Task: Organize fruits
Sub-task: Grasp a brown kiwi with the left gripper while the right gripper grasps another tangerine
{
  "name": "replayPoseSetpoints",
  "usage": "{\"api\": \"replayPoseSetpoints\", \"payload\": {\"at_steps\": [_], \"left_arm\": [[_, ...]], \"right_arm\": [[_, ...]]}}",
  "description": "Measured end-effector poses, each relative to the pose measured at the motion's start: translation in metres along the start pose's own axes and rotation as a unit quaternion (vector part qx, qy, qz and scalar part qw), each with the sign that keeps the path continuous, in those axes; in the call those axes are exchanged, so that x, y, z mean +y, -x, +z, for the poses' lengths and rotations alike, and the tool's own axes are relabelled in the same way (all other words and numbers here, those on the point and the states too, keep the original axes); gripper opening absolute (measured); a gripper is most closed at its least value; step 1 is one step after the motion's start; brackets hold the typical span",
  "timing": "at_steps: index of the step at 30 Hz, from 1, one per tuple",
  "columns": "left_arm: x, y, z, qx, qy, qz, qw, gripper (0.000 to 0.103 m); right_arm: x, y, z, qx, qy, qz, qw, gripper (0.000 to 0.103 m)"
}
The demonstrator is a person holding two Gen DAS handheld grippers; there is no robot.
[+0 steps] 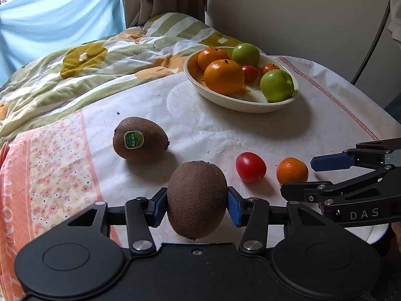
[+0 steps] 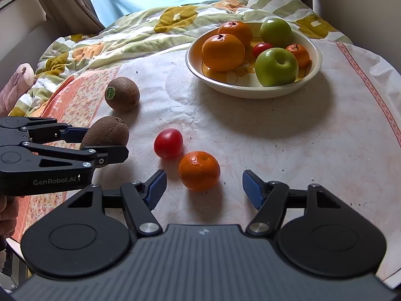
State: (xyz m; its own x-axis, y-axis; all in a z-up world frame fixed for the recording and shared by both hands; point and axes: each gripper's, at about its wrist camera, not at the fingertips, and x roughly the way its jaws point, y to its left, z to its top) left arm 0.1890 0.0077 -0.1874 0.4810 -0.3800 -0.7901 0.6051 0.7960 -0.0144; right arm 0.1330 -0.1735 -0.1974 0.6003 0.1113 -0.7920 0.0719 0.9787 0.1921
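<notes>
My left gripper (image 1: 197,202) is clamped on a fuzzy brown oval kiwi (image 1: 197,199) — both blue pads press its sides, and the fruit stands on end between them. From the right wrist view I see the same kiwi (image 2: 106,131) pinched in that gripper (image 2: 104,141), sitting at the left edge of the frame. Ahead of those jaws and a little to the left lies a second brown kiwi with a green sticker (image 1: 140,139), free on the cloth.

My right gripper (image 2: 204,188) stands released, its jaws apart with nothing pressed between them. A small round orange mandarin (image 2: 199,170) rests on the cloth just ahead of the jaws, left of centre, touching neither pad. Just beyond it, further to the left, sits a small glossy red tomato (image 2: 168,143); the two look very close, though I cannot tell whether they touch. In the left wrist view the right gripper (image 1: 310,175) comes in from the right, with the mandarin (image 1: 292,170) at its fingertips.

Well ahead of both pairs of jaws is a cream oval ceramic bowl (image 2: 253,90) holding two large oranges (image 2: 223,51), two green apples (image 2: 275,66), a small mandarin and a small red fruit. All of it rests on a pale tablecloth with a pink floral border (image 2: 275,150).
</notes>
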Motion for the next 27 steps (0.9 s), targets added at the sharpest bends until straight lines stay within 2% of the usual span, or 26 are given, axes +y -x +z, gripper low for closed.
{"api": "replayPoseSetpoints", "payload": {"at_steps": [19, 22, 24, 27], "left_arm": [[-0.003, 0.041, -0.021, -0.021, 0.04, 0.029, 0.9986, 0.053], [-0.003, 0.047, -0.024, -0.023, 0.046, 0.032, 0.9982, 0.053], [-0.002, 0.05, -0.025, -0.026, 0.049, 0.035, 0.9978, 0.053], [-0.001, 0.056, -0.027, -0.029, 0.054, 0.037, 0.9974, 0.053]], "right_arm": [[0.002, -0.011, 0.005, 0.002, 0.02, 0.004, 1.0, 0.071], [0.003, -0.012, 0.004, 0.002, 0.024, 0.005, 1.0, 0.065], [0.003, -0.013, 0.005, 0.002, 0.026, 0.004, 1.0, 0.054], [0.003, -0.013, 0.006, 0.003, 0.026, 0.008, 1.0, 0.052]]}}
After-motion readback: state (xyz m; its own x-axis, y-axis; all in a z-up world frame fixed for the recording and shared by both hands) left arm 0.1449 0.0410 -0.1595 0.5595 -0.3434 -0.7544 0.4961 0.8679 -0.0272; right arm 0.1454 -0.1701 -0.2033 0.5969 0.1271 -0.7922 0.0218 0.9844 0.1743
